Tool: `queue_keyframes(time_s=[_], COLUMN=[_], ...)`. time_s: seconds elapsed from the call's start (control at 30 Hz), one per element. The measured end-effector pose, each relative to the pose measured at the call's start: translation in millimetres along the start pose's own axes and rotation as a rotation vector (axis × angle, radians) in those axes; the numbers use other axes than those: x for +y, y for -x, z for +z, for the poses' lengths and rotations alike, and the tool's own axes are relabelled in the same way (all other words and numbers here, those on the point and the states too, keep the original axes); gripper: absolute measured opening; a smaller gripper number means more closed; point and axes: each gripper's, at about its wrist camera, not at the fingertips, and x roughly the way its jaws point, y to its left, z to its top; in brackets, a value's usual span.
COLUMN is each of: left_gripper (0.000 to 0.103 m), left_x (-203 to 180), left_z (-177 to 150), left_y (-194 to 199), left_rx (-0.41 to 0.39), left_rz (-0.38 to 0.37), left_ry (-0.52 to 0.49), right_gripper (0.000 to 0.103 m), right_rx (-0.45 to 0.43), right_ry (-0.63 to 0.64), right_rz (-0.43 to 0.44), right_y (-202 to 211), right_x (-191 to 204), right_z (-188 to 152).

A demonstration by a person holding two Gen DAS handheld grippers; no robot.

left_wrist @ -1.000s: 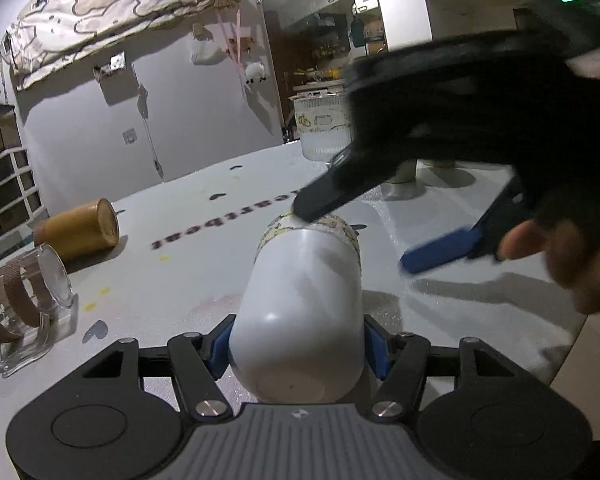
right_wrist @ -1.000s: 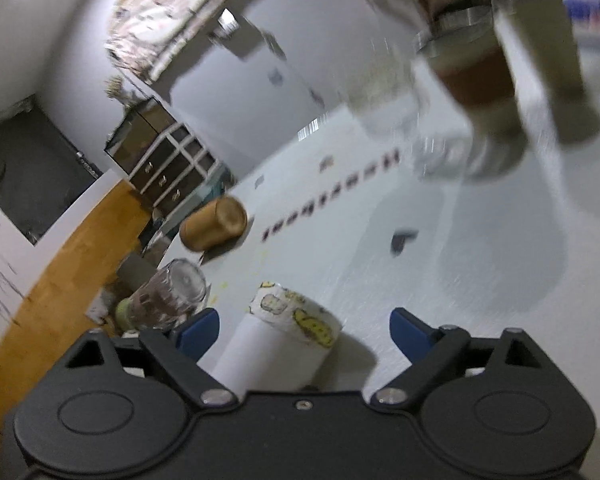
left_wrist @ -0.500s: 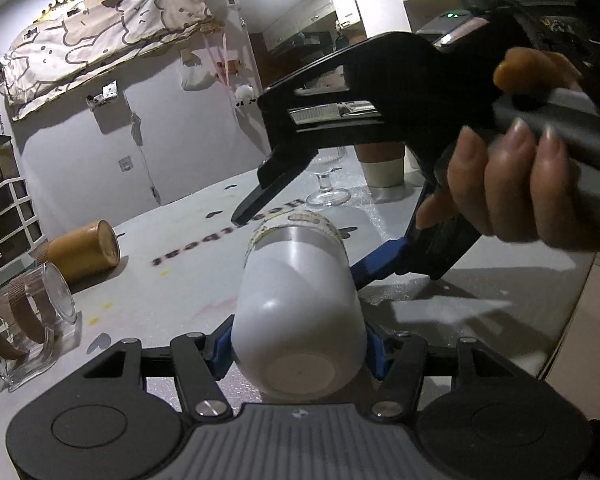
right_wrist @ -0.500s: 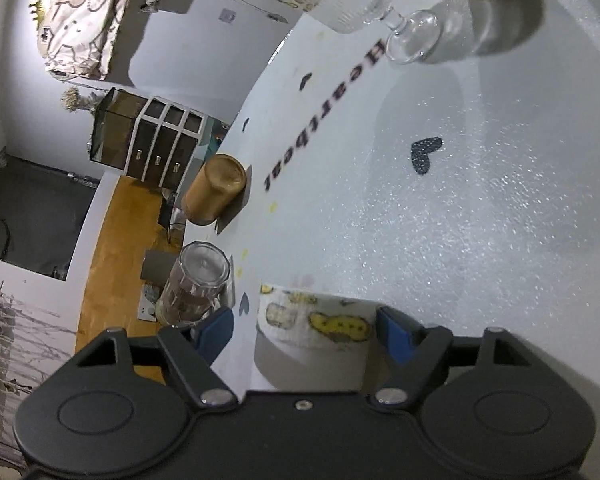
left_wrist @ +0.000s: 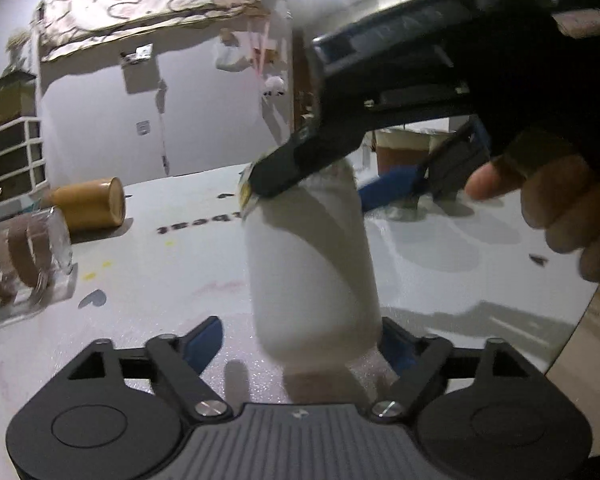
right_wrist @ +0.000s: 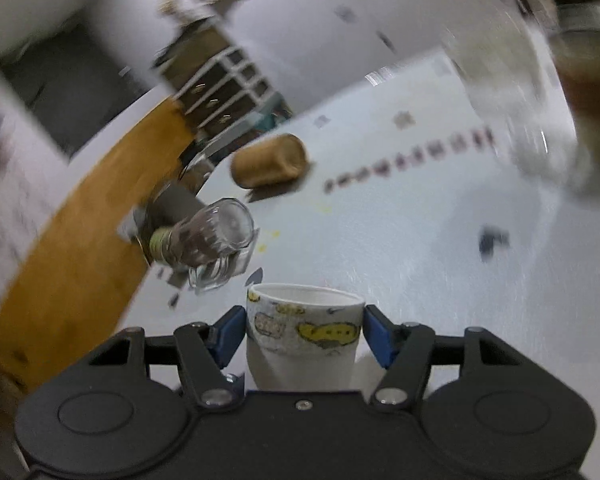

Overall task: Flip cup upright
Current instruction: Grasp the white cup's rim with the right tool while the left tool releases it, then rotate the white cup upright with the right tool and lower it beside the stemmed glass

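Note:
The white cup (left_wrist: 312,268) with a yellow-patterned rim band stands nearly upright on the white table (left_wrist: 160,288), a little tilted, its open end up. My right gripper (right_wrist: 305,330) is shut on the cup (right_wrist: 304,332) at the rim band, and its black body (left_wrist: 420,92) reaches in from the upper right. My left gripper (left_wrist: 300,340) is open around the cup's base. Its left pad (left_wrist: 206,340) is clear of the cup; its right pad (left_wrist: 396,350) sits close beside it.
A tan cylindrical cup (left_wrist: 90,204) lies on its side at the back left. A clear glass (left_wrist: 24,264) lies on its side at the left edge. A stemmed glass (right_wrist: 532,136) and a brown cup (right_wrist: 592,76) stand at the far right. The table edge (left_wrist: 572,344) is at right.
The cup has tipped from lying on its side to nearly upright. My left gripper has opened and let go of the base. My right gripper has closed on the rim band.

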Motion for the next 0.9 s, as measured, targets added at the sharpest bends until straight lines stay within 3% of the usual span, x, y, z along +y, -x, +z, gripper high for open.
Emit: queue_keyframes(time_s=[0.17, 0.27, 0.5, 0.63, 0.9], left_gripper=[0.097, 0.1, 0.1, 0.1, 0.1], left_x=[4.6, 9.7, 26.8, 34.0, 36.2], left_z=[-1.4, -2.7, -5.5, -5.7, -8.1], left_y=[7.3, 11.5, 23.2, 27.1, 27.2], left_rx=[-0.031, -0.051, -0.075, -0.084, -0.088], left_rz=[0.007, 0.027, 0.048, 0.054, 0.055], left_ry=[0.036, 0.067, 0.121, 0.137, 0.144], right_gripper=[0.065, 0.065, 0.065, 0.065, 0.065], right_rx=[-0.195, -0.279, -0.39, -0.416, -0.445], right_ry=[0.339, 0.453, 0.52, 0.495, 0.397], right_rz=[-0.153, -0.253, -0.427, -0.498, -0.58], right_y=[13.9, 8.2, -33.9, -64.4, -96.4], right_x=[31.8, 36.3, 25.9, 16.8, -6.6], right_z=[8.6, 19.7, 57.5, 78.9, 88.2])
